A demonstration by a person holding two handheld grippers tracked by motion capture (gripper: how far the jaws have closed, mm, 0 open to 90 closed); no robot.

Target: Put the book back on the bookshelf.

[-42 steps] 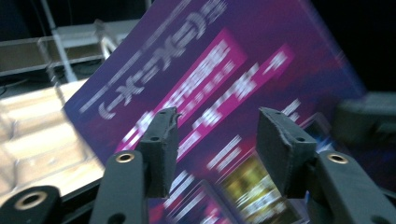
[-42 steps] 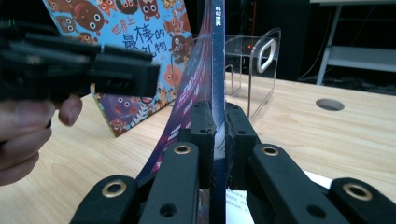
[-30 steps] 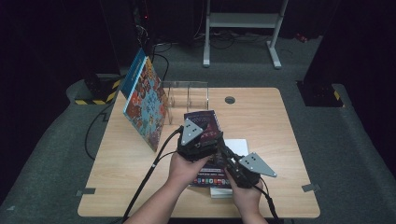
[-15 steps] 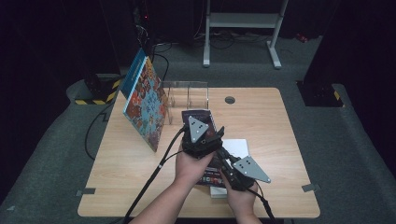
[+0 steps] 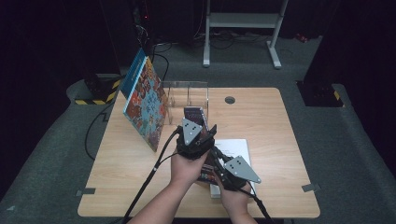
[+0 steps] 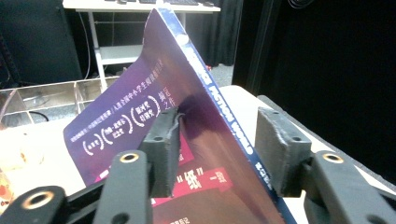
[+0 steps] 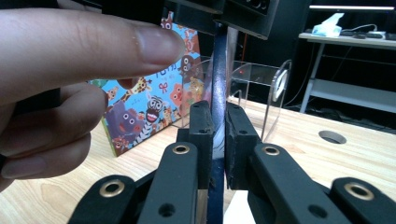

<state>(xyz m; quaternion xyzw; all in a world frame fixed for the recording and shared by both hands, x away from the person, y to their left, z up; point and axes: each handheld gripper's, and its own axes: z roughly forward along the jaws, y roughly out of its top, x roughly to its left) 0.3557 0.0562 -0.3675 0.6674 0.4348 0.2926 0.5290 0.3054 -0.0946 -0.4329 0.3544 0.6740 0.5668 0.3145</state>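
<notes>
Purple covers marked the book (image 6: 187, 140), which stood raised near the middle of the table (image 5: 280, 140), lifted off a white book (image 5: 240, 148) lying flat at the near right. The right gripper (image 7: 218, 135) was clamped tight on the book's thin lower edge, pads (image 7: 201, 135) pressed against both faces. The left gripper (image 6: 217, 144) straddled the upper part: its jaws had just been closing with the book between them, one pad against the cover, the other pad (image 6: 280, 144) clear of the spine, so it gripped nothing yet. Just beyond, toward the far side, stood a clear rack (image 5: 187, 95), with a large picture book (image 5: 144, 107) leaning at its left.

With a single pinch on one edge, the limp book could have sagged or twisted out. Had the left jaws closed off-centre, they might have creased the cover or pushed the book askew. Swung carelessly toward the rack, it could have caught a divider or knocked the leaning picture book over.
</notes>
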